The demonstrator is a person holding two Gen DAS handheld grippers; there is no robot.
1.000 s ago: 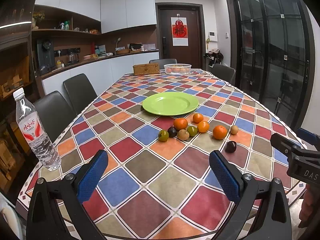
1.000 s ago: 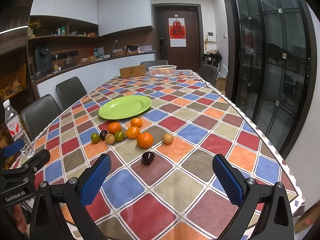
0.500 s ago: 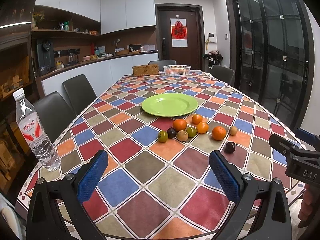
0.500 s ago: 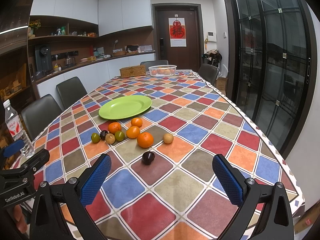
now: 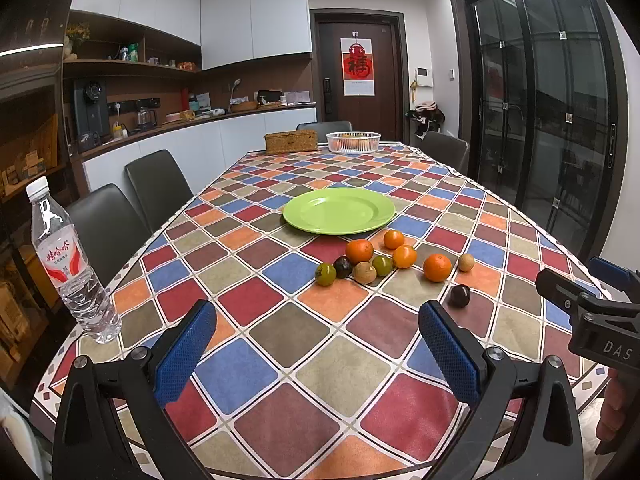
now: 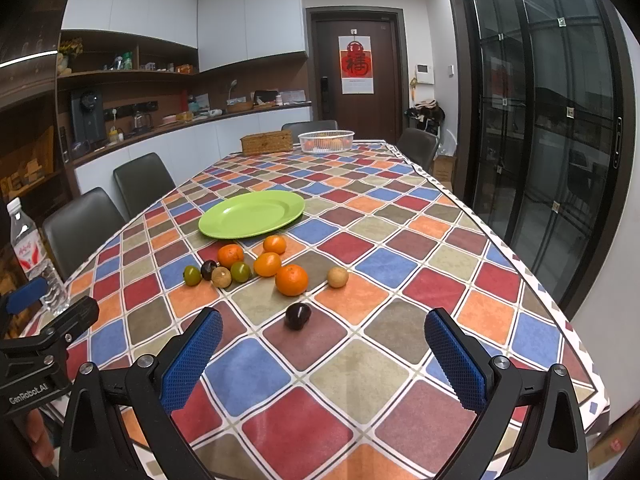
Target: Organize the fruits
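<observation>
An empty green plate [image 5: 338, 210] [image 6: 252, 213] lies mid-table. In front of it sit several loose fruits: oranges such as the largest one [image 5: 437, 267] [image 6: 291, 279], small green fruits [image 5: 325, 274], a tan round fruit [image 5: 465, 262] [image 6: 337, 277], and a dark plum [image 5: 459, 295] [image 6: 297, 315] nearest me. My left gripper [image 5: 316, 354] is open and empty above the near table edge. My right gripper [image 6: 322, 360] is open and empty, just short of the plum.
A water bottle [image 5: 68, 264] [image 6: 34, 256] stands at the table's left edge. A white basket [image 5: 353, 142] and a wicker box [image 5: 291, 141] sit at the far end. Dark chairs [image 5: 158, 188] line the left side. The checkered tablecloth [image 5: 280, 352] covers the table.
Both grippers have edged slightly forward toward the fruits. Nothing on the table has moved.
</observation>
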